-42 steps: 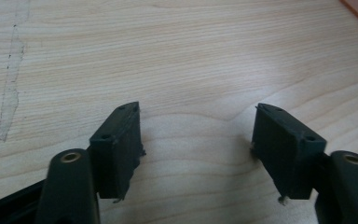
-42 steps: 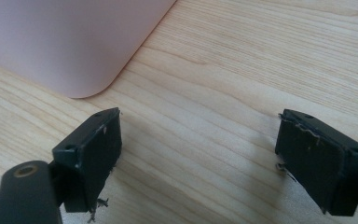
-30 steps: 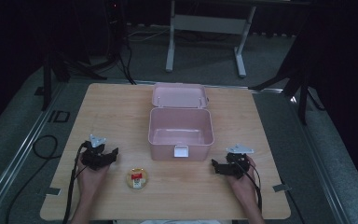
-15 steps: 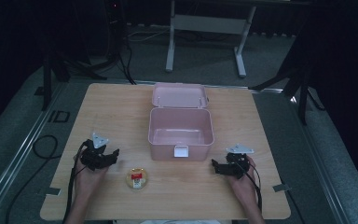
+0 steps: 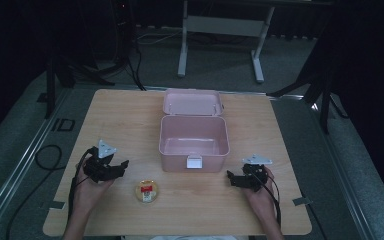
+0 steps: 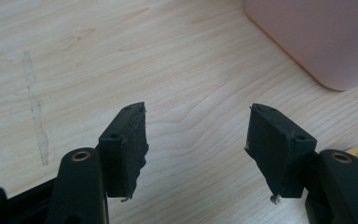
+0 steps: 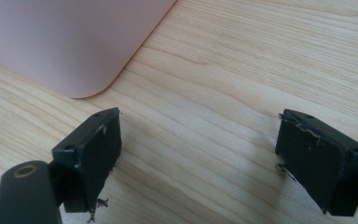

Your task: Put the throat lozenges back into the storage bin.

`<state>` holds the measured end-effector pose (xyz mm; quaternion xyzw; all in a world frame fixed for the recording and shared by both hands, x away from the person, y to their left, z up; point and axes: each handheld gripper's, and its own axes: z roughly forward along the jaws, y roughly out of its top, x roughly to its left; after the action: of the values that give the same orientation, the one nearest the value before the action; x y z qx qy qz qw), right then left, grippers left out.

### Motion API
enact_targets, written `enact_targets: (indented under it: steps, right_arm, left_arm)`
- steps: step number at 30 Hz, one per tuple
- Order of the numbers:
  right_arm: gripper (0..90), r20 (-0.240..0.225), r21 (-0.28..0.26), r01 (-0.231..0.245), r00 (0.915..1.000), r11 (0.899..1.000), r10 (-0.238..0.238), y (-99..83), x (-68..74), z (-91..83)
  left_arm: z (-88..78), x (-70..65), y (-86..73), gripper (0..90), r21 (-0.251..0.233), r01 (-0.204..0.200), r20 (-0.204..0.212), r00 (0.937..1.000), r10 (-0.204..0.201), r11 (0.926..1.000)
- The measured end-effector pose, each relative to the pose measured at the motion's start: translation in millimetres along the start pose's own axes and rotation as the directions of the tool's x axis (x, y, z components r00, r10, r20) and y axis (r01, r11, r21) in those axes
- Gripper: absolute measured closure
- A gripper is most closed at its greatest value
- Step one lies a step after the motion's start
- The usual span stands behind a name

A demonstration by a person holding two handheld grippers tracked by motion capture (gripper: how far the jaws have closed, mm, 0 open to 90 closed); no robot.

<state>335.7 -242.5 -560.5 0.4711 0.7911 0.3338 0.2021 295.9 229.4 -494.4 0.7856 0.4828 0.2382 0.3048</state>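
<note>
- Resting nearest the person's edge of the wooden table (image 5: 130, 115), a small round yellow container (image 5: 148, 192) with a red label lies between the two hands; its contents are too small to make out, so it may be a snack cup or a jar lid.
- Left gripper (image 5: 114, 169) sits just left of that container, jaws spread wide and holding nothing, bare wood between them in its own view (image 6: 196, 140).
- Right gripper (image 5: 235, 180) sits low on the table near the box's front right corner, jaws likewise spread and empty (image 7: 198, 156).
- Farther back, the pink box (image 5: 194, 142) stands open and looks empty, its lid (image 5: 192, 102) lying back beyond it, its white latch (image 5: 194, 162) facing the person.
- Risks, as I judge them: the container is low and flat, so jaws closing high could skid it across the wood; a swing toward the box could catch the near rim or push the light box backward.
</note>
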Motion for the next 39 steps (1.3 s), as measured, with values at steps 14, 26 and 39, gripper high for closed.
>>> enact_targets:
  steps: [14,26,39]
  right_arm:
    - [13.9,0.000,0.000,0.000,1.0000,1.000,0.000,0.0,0.0,0.0]
    - [13.7,-0.001,0.000,0.002,1.0000,1.000,-0.002,0.2,-0.2,0.4]
    - [13.7,-0.001,-0.001,0.003,1.0000,1.000,-0.003,0.2,-0.2,0.4]
  left_arm:
    - [-10.6,-8.8,8.7,38.4,0.041,-0.080,0.045,0.9959,0.078,0.9960]
    - [-14.9,-15.7,13.1,38.5,0.091,-0.143,0.076,0.9878,0.136,0.9855]
    - [-20.7,-20.4,16.4,37.2,0.113,-0.192,0.096,0.9788,0.181,0.9749]
